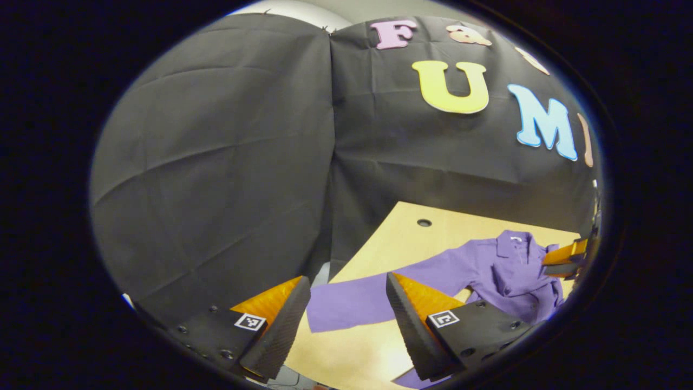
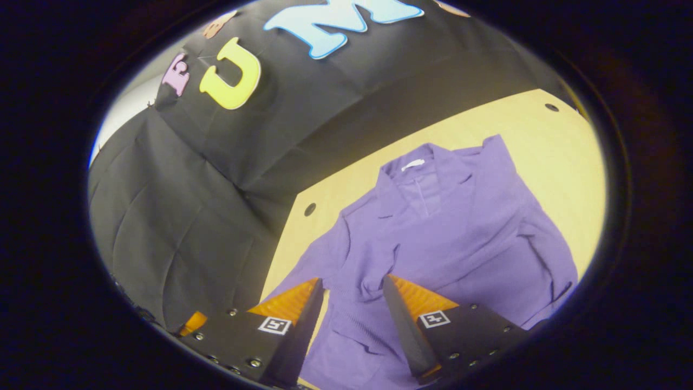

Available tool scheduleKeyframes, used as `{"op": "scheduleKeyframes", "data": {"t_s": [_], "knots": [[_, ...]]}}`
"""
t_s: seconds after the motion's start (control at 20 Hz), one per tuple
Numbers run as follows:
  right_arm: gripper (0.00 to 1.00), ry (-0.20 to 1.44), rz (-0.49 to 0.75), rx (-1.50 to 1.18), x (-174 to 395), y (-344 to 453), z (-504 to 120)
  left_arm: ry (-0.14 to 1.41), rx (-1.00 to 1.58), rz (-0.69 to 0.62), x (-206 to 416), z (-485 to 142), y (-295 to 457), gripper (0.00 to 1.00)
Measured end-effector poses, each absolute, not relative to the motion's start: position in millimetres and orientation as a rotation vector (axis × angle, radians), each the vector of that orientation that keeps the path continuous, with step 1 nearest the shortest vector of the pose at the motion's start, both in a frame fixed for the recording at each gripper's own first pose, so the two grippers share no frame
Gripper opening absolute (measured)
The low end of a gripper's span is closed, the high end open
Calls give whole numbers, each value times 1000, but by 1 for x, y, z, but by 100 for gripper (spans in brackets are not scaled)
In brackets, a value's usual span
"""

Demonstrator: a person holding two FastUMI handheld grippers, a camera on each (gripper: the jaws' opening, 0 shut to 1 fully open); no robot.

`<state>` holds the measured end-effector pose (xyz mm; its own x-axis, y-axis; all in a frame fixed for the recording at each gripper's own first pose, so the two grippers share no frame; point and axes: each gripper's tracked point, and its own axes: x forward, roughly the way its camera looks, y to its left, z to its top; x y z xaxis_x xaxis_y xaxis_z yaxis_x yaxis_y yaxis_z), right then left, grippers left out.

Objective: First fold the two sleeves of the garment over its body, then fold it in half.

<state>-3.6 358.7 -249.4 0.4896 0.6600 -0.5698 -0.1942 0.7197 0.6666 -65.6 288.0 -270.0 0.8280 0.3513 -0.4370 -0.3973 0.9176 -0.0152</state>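
- In the left gripper view, the left gripper (image 1: 346, 314) is seen nearest, its fingers spread wide with nothing held between them; it is poised above the table (image 1: 400, 238), and through the gap the cuff end of the left sleeve (image 1: 379, 292) is seen lying flat on the wood.
- In the right gripper view, the right gripper (image 2: 352, 319) is likewise wide open and empty, held over the lower body of the garment (image 2: 433, 233); whether its tips touch the cloth cannot be told.
- The garment, a purple collared jacket, is spread face up on the table, collar towards the booth wall (image 2: 216, 179). The left sleeve is stretched straight out away from the body, while the right sleeve (image 2: 503, 206) appears already laid inward over the front.
- The step in hand is judged to be the sleeve folding, with the outstretched sleeve not yet folded.
- The next move is judged to call for the left gripper to be lowered onto the cuff just ahead of it, closed on the cloth, and carried across to the body.
- Farther off, at the right edge of the left gripper view, the right gripper is glimpsed beside the collar.
- The fold in half is left to be done afterwards.
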Motion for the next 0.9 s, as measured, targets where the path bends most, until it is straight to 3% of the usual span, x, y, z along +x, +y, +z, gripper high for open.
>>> {"op": "scheduleKeyframes", "data": {"t_s": [0.4, 0.9], "knots": [[71, 883, 511, 538, -20, 315, -221, 659, -159, 432, -61, -392, 328, 94], [71, 887, 365, 536, -44, 242, -243, 777, -189, 451, -56, -457, 336, 95]]}}
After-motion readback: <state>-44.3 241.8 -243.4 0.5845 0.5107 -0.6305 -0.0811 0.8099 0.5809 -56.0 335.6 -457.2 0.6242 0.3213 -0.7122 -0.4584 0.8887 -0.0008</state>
